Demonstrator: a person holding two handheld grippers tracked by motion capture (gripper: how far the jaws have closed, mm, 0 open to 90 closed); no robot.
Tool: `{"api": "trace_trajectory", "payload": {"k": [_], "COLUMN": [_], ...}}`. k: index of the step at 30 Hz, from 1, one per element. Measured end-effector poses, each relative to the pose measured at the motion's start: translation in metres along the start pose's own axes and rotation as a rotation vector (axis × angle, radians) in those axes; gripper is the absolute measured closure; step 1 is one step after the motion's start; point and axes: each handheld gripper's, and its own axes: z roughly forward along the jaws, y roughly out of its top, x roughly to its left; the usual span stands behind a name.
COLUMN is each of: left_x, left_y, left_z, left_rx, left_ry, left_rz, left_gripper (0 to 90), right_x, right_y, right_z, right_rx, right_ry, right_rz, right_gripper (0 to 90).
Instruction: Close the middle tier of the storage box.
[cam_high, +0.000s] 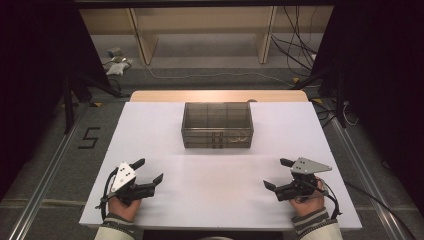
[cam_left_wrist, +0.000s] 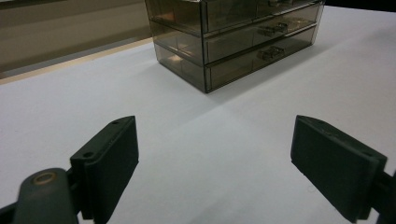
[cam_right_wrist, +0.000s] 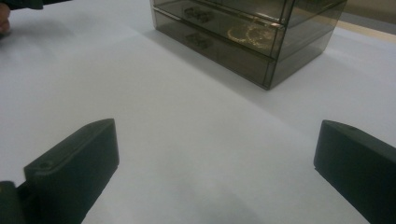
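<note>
Smoked drawer box (cam_high: 217, 125), desk (cam_high: 165, 130) centre. Left gripper (cam_high: 150, 171) at 7 o'clock, right gripper (cam_high: 279, 174) at 5: both spread, empty, staged to approach the drawers.

One smoky translucent drawer organizer (cam_high: 217, 125) is sitting toward the far edge of the single white worktop (cam_high: 165, 195), showing three drawer tiers. Two claws are hovering near the near edge: left claw (cam_high: 149, 171), right claw (cam_high: 278, 174).
</note>
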Motion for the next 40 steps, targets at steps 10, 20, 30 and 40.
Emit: {"api": "trace_trajectory", "payload": {"k": [10,20,30,40], "left_x": [-0.003,0.001,0.001,0.000], "left_y": [0.001,0.000,0.000,0.000], "left_z": [0.001,0.001,0.001,0.000], "left_rx": [0.005,0.008,-0.002,-0.004], "left_ry": [-0.010,-0.003,-0.003,-0.002], "left_rz": [0.018,-0.015,-0.014,-0.006], "left_gripper": [15.3,15.3,15.0,15.0], "right_x": [0.008,0.005,0.006,0.007], "right_y": [-0.004,-0.005,-0.004,-0.004], "right_z": [0.002,0.010,0.008,0.009], "right_rx": [0.007,0.051,0.037,0.043], "right_ry": [0.010,-0.004,-0.002,-0.003], "right_rz": [-0.005,0.014,0.005,-0.001], "right_gripper": [0.8,0.7,0.6,0.7]}}
